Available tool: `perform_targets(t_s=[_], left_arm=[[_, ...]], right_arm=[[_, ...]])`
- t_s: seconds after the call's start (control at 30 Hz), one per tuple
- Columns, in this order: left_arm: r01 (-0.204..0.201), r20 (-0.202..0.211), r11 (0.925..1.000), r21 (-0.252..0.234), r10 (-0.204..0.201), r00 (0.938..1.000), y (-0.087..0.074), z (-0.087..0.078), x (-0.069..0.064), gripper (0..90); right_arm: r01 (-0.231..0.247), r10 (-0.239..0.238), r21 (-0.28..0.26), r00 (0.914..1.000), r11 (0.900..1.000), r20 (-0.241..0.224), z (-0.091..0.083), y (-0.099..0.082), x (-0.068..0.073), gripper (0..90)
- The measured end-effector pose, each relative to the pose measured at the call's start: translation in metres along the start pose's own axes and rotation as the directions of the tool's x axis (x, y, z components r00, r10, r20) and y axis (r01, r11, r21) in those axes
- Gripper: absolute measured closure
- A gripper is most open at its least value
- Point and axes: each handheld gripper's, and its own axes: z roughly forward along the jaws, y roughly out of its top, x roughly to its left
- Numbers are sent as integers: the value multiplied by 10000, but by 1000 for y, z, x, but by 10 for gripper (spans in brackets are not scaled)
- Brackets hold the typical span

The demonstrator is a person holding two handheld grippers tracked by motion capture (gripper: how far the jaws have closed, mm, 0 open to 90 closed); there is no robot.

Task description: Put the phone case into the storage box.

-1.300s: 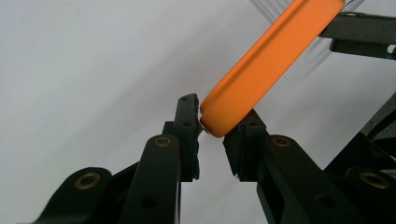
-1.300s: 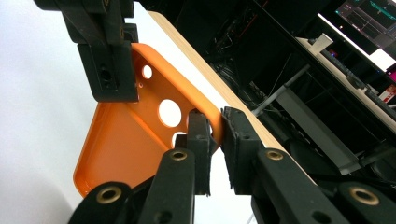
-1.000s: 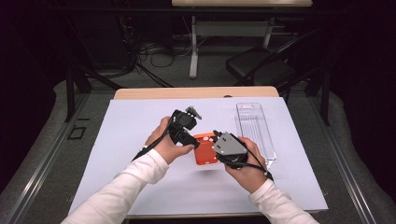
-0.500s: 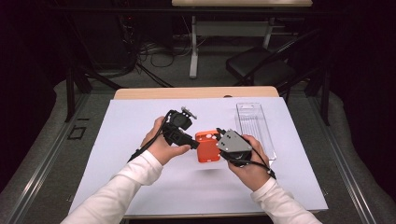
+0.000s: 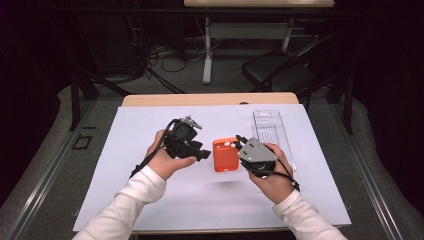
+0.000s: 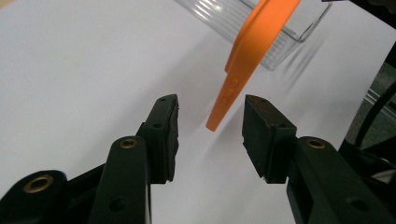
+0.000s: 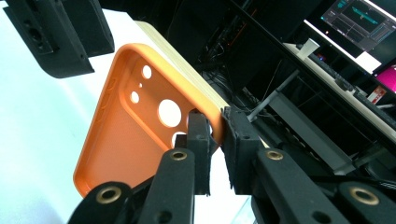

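A rectangular table with a pale wooden top [image 5: 210,98] carries the things. A large white paper sheet [image 5: 150,200] covers almost all of it and leaves bare only a narrow strip of wood along the far edge. Directly on the sheet, toward the far right, lies a clear, ribbed plastic tray [image 5: 270,127] of long rectangular shape, its long side running from near to far.

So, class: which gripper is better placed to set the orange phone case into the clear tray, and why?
Probably the right gripper: its jaws already pinch the orange phone case edge, and the clear tray lies just beyond it. The left gripper has just been opening and holds nothing.
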Motion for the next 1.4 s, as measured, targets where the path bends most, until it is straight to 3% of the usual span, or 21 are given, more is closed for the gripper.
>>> perform_targets(t_s=[0.13, 0.27, 0.33, 0.4, 0.5, 0.57, 0.73, 0.97, 1.07, 1.17, 1.3, 1.4], left_arm=[[-344, -650, 9989, -305, 323, 9974, -5, 0, 2, 511], [-688, -775, 9956, -636, 638, 9950, -7, -3, 5, 508], [-535, -571, 9936, -998, 480, 9972, -10, -6, 6, 490], [-79, -267, 9924, -1227, 47, 9996, -15, -10, 8, 488], [120, -326, 9863, -1647, -176, 9993, -25, -13, 11, 458], [276, -125, 9811, -1915, -305, 9995, -30, -13, 14, 457], [456, -194, 9828, -1790, -499, 9986, -36, -7, 22, 411], [698, -67, 9743, -2140, -729, 9973, -45, -11, 27, 334], [849, 257, 9650, -2483, -810, 9964, -52, -12, 28, 334], [841, 166, 9681, -2359, -825, 9965, -54, -12, 29, 335], [1004, 156, 9606, -2591, -997, 9949, -55, -14, 29, 301], [1071, 329, 9596, -2603, -1020, 9942, -57, -15, 31, 281]], right_arm=[[-27, 27, -51, 10000, 10000, -25, -2, 0, -2, 818], [-29, 29, -107, 10000, 9999, 0, -2, 1, -4, 818], [-39, 39, -144, 10000, 9999, 4, -3, 1, -4, 817], [-49, 47, -232, 9999, 9997, -104, -3, 1, -6, 818], [-106, 100, -305, 9998, 9995, -195, -5, 1, -6, 818], [-59, 53, -285, 9998, 9996, -207, -5, 2, -7, 818], [-55, 48, -313, 9997, 9995, -229, -6, 3, -8, 818], [-192, 182, -439, 9996, 9989, -231, -9, 3, -17, 818], [-238, 222, -493, 9992, 9985, -322, -11, 3, -21, 817], [-269, 245, -597, 9988, 9979, -417, -13, 2, -25, 817], [-441, 408, -678, 9979, 9967, -496, -14, 1, -32, 817], [-349, 316, -761, 9985, 9965, -445, -15, 1, -35, 817]])
